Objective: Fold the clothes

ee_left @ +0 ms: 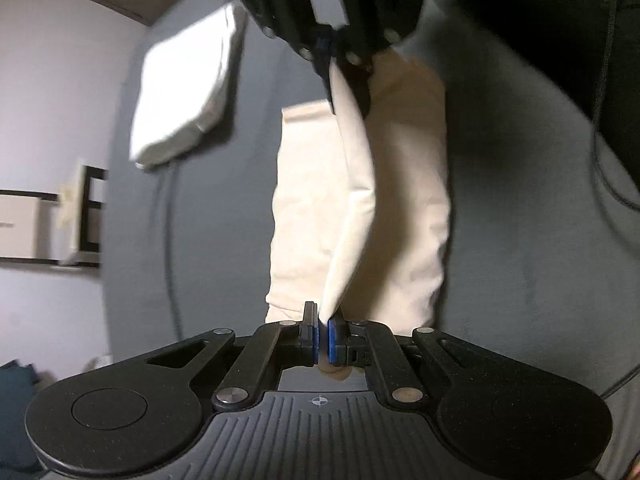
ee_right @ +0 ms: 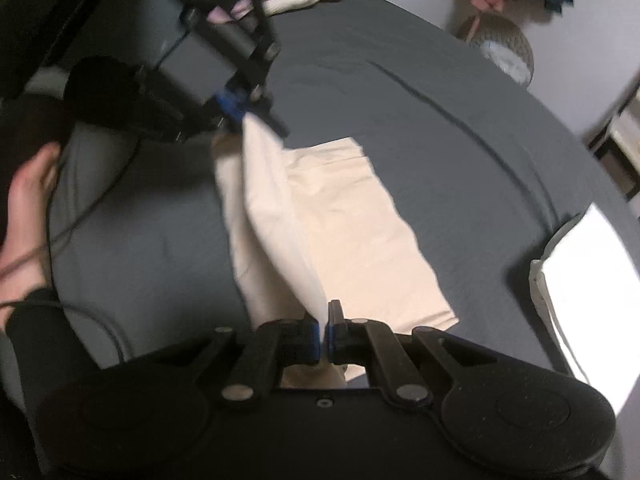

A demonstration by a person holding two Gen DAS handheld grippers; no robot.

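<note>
- Left gripper (ee_left: 323, 338): jaws pinched tight on one end of a raised edge of the cream garment (ee_left: 404, 208)
- Right gripper (ee_right: 323, 338): likewise clamped on that edge's other end
- Garment: rest lies flat on grey bedsheet (ee_right: 420, 120)
- Step, judged: mid-fold; next, carry the edge across evenly
- Containers: none seen
</note>
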